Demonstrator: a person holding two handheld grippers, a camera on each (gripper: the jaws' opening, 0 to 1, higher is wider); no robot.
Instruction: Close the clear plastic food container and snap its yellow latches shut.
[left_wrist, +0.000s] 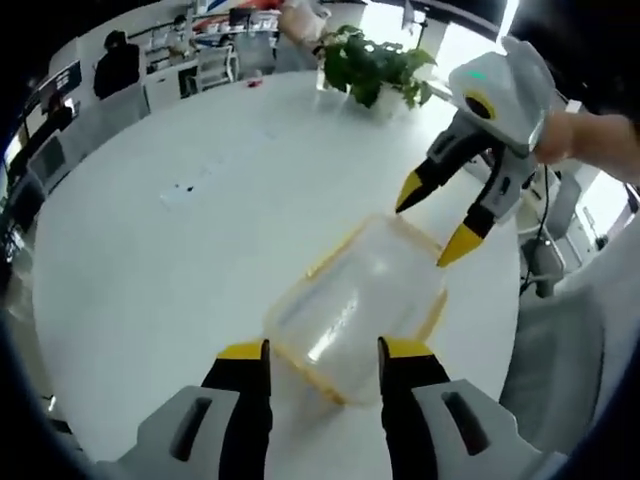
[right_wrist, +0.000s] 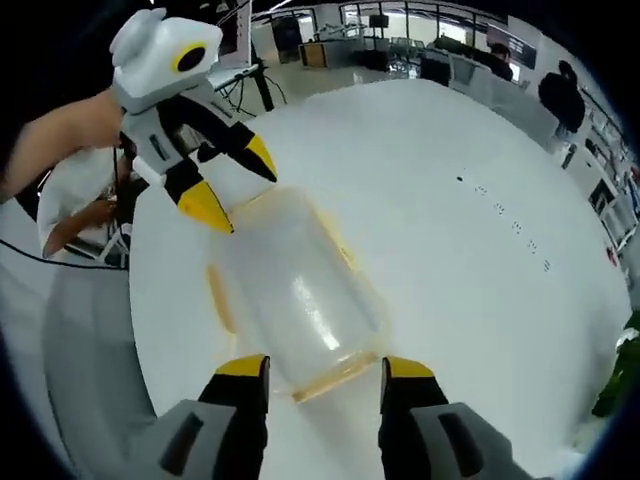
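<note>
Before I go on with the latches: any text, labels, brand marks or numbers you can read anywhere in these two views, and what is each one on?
No readable text in either view.
Container: clear with yellow trim, no label or print visible.
Left gripper and right gripper: yellow tips, no markings visible.
Table: small dark specks, not lettering.
Background screens and shelves: too small and blurred to read.

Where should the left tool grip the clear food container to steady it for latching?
Grip the container across its near short end, coming straight forward from where the left tool sits, open. That end lies between the jaws, and the yellow latch runs along the long side, so the right tool keeps access.
</note>
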